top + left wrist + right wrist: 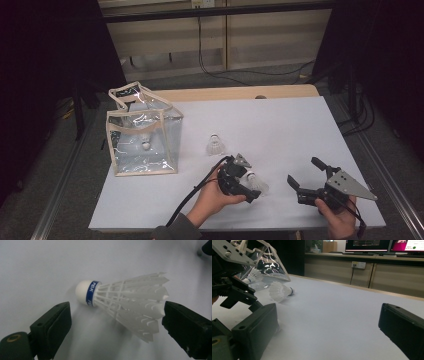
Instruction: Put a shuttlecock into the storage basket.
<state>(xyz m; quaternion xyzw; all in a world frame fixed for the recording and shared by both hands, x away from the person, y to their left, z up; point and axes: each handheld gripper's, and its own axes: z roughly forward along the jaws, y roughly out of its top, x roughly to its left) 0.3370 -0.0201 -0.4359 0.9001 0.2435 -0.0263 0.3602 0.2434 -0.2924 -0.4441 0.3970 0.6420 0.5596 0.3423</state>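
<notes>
left gripper (115, 322) spread wide around white feathered shuttlecock with blue band (125, 305) lying near-centre on pale table (280, 130), not yet pinched, likely bound for clear plastic bag (142, 142) far left. right gripper (306, 175) gaping, empty, waiting near right.

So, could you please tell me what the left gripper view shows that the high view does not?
Left gripper view: the blue band with white lettering on the lying shuttlecock. High view: the clear bag with a bagged shuttlecock inside, an upright shuttlecock on the table, and the right tool, open and empty. Both: the lying shuttlecock between the open jaws of the left tool.
</notes>
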